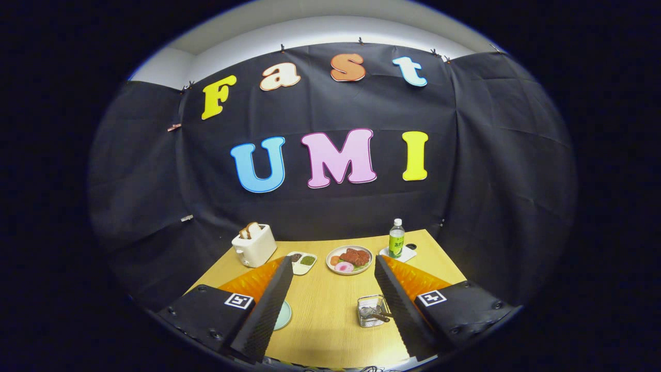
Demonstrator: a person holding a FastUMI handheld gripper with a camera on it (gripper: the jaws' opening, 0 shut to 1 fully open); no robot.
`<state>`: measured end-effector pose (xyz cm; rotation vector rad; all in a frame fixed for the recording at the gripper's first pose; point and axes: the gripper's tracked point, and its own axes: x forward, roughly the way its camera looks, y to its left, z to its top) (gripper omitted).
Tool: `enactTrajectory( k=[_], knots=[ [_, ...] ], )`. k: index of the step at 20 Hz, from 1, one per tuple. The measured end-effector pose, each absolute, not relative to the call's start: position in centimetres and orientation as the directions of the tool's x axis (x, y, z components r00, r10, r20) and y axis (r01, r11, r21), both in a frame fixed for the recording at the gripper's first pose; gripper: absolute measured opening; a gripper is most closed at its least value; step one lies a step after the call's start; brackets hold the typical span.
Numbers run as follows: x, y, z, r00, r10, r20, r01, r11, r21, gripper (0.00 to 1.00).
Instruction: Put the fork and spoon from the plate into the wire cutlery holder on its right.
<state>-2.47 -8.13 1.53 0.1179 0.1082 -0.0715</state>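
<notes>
My gripper (pixel 333 261) is held high above the wooden table (pixel 325 330), open, with nothing between its two wide-spread black fingers (pixel 268 305). The wire cutlery holder (pixel 371 311) stands just inside the right finger. Cutlery rests in it, with a brown handle (pixel 383 316) sticking out toward that finger. A pale green plate (pixel 283 315) lies to the left of the holder, mostly hidden behind the left finger. The sliver of plate that shows is bare.
Beyond the fingertips are a plate of food (pixel 350 259), a small two-part sauce dish (pixel 301 262) and a white toaster (pixel 254 245) holding bread. At the far right a green-labelled bottle (pixel 396 238) stands on a white coaster (pixel 409 254).
</notes>
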Motion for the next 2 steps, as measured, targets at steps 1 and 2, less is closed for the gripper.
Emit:
enactTrajectory(
  k=[1, 2],
  knots=[
    [-2.44, -7.86, 1.38, 0.993, -0.061, -0.106, 0.071, 0.993, 0.099, 0.99],
    [-2.36, -7.78, 1.38, 0.994, -0.057, -0.098, 0.066, 0.994, 0.087, 0.99]
  ],
)
